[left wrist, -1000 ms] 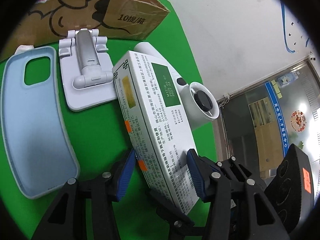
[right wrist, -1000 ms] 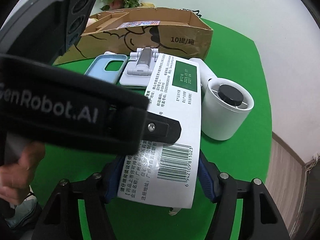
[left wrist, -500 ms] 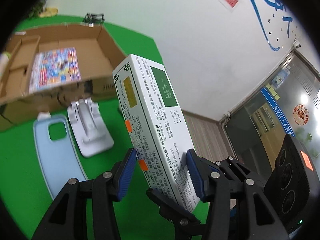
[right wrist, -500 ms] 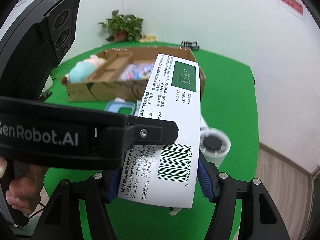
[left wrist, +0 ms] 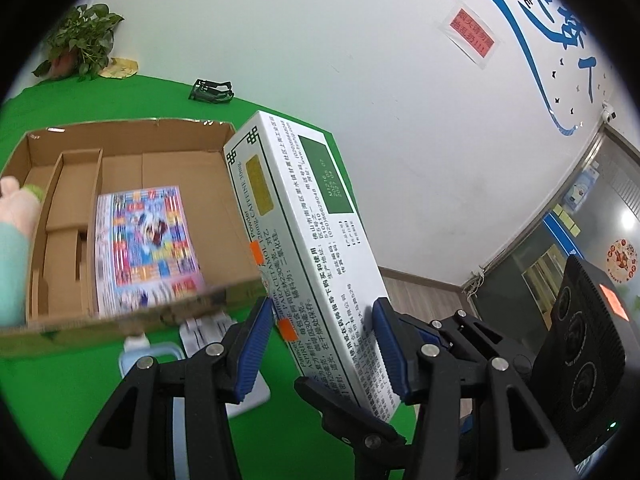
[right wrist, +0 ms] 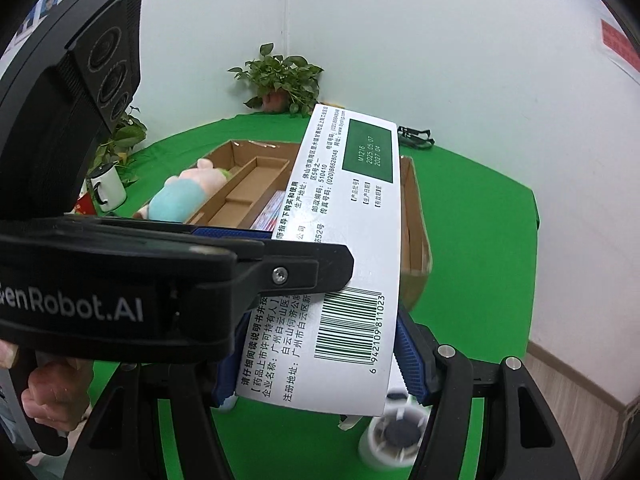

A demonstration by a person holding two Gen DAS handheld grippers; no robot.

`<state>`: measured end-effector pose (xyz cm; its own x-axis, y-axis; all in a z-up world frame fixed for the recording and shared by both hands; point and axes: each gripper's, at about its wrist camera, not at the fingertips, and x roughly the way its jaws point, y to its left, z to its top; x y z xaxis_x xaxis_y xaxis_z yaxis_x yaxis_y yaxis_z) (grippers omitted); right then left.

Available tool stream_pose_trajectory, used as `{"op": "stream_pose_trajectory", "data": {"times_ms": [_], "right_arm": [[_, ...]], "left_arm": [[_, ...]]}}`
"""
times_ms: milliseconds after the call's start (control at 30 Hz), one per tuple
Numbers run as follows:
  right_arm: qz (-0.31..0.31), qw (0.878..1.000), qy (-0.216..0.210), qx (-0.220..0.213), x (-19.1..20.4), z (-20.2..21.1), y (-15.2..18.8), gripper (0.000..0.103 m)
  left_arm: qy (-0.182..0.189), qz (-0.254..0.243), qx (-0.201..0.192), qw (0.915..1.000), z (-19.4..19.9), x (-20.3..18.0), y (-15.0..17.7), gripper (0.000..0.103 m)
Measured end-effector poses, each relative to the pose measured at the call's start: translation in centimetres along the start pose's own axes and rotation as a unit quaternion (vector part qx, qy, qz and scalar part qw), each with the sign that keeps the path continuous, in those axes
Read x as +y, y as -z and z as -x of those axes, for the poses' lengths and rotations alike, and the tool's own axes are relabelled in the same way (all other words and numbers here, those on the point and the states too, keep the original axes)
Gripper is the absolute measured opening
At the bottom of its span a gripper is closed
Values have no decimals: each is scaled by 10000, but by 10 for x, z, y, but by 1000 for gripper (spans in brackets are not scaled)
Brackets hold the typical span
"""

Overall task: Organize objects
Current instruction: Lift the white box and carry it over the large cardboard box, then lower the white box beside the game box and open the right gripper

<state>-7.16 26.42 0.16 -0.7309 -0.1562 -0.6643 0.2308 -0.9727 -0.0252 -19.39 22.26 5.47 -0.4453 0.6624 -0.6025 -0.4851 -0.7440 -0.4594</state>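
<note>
Both grippers, left (left wrist: 320,344) and right (right wrist: 316,360), clamp the light, crushable medicine box (left wrist: 304,240) across its lower sides, fingers narrow.

1 medicine box (left wrist: 308,240), 1 cardboard tray (left wrist: 132,160), 1 booklet (left wrist: 146,248), 1 plush toy (right wrist: 180,196), 2 plants (right wrist: 280,78), 1 mug (right wrist: 106,188)

Potted plant (right wrist: 282,80), white mug (right wrist: 107,188), perhaps enamel.
</note>
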Motion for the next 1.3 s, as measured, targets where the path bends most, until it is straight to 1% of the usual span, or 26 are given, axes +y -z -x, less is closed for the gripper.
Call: {"op": "stream_pose_trajectory", "data": {"times_ms": [133,267,367,567,767,833,933,1000,1067,1133,1233,1300], "right_arm": [[-54,9999,-81,105,-16,-27,-30,63],[2,9995,-145,298,-31,-60,-59,63],[-59,9982,-300,519,-43,-87,-78,63],[-259,9948,-469,862,-62,-136,-97,63],[-613,9883,-601,1258,-78,-184,-95,63],[-701,9858,-648,1381,-75,-205,-93,63],[-772,9820,-654,1595,-74,-231,-89,63],[-825,9792,-644,1739,-73,-243,-85,63],[-857,9762,-623,1892,-71,-252,-77,62],[-647,9779,-424,1940,-63,-256,-73,62],[-801,9725,-454,2140,-60,-262,-68,62],[-792,9730,-374,2138,-57,-263,-66,63]], "left_arm": [[-44,79,68,9999,-15,14,-25,51],[28,365,243,9990,-35,38,-52,51],[-52,449,328,9984,-50,53,-65,51],[-65,712,673,9952,-86,85,-86,51],[-150,884,996,9910,-119,109,-91,50],[-185,953,1110,9891,-129,116,-90,50],[-230,1109,1331,9846,-143,126,-85,50],[-237,1317,1549,9788,-153,135,-79,50],[-225,1386,1634,9765,-156,139,-75,51],[-305,1354,1658,9763,-155,138,-74,50],[-519,1411,1699,9739,-148,138,-72,50],[-508,1434,1646,9746,-139,140,-70,50]]}}
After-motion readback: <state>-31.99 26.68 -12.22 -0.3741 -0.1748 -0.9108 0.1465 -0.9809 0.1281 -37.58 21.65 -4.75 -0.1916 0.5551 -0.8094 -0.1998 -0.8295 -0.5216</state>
